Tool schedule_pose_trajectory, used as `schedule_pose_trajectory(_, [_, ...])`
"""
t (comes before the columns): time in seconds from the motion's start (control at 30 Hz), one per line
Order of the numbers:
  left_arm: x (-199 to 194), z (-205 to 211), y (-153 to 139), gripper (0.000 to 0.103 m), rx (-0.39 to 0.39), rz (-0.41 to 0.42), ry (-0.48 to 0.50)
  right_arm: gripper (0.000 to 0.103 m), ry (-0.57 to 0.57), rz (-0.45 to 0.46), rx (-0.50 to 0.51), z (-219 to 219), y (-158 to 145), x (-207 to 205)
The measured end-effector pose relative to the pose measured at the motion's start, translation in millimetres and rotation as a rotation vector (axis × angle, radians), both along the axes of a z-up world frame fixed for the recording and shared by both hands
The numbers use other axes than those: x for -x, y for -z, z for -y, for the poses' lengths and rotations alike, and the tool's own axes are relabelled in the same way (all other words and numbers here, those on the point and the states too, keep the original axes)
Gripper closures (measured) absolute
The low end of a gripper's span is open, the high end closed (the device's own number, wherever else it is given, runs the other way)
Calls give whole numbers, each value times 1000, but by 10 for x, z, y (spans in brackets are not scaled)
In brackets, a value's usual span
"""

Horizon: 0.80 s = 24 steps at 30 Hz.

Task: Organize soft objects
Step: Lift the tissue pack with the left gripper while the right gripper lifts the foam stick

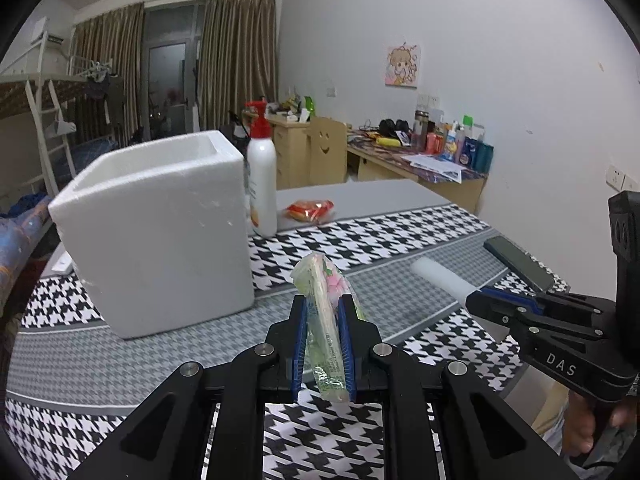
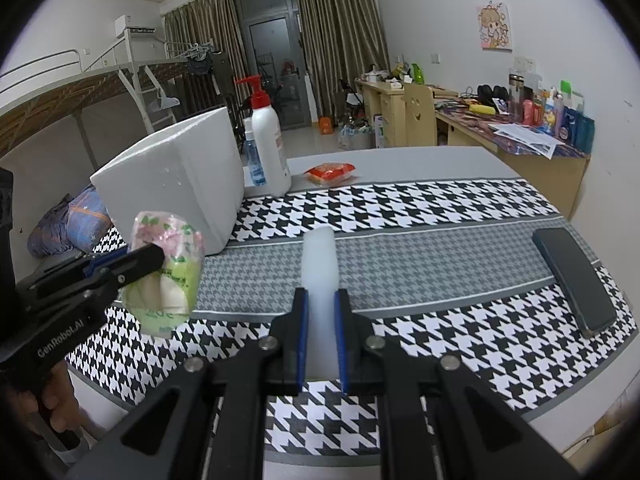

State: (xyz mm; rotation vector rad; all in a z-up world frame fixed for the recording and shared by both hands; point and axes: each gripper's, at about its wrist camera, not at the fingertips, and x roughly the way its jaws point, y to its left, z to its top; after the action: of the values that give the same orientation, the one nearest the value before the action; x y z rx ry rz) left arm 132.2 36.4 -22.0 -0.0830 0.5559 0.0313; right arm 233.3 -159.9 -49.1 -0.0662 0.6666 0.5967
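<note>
Left gripper (image 1: 324, 312): clamped on a green, floral-printed plastic tissue packet (image 1: 326, 300), held above the houndstooth tablecloth (image 1: 360, 240), just right of the white foam box (image 1: 160, 232).
Right gripper (image 2: 320, 300): clamped on a white foam cylinder (image 2: 319, 264), also above the cloth.
Far: white pump bottle (image 1: 262, 184), red snack packet (image 1: 310, 210).

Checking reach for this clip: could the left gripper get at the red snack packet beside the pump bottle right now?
Probably not yet: the left gripper is shut on a tissue pack. The path over the cloth to the red packet looks free.
</note>
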Motion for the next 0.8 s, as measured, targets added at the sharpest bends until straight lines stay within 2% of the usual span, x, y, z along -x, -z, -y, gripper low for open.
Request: schedule_pose_trajectory(0.8, [-56,-241,-457,86,-22,78,-6,88,-47,86,-46,-316,-439,-27])
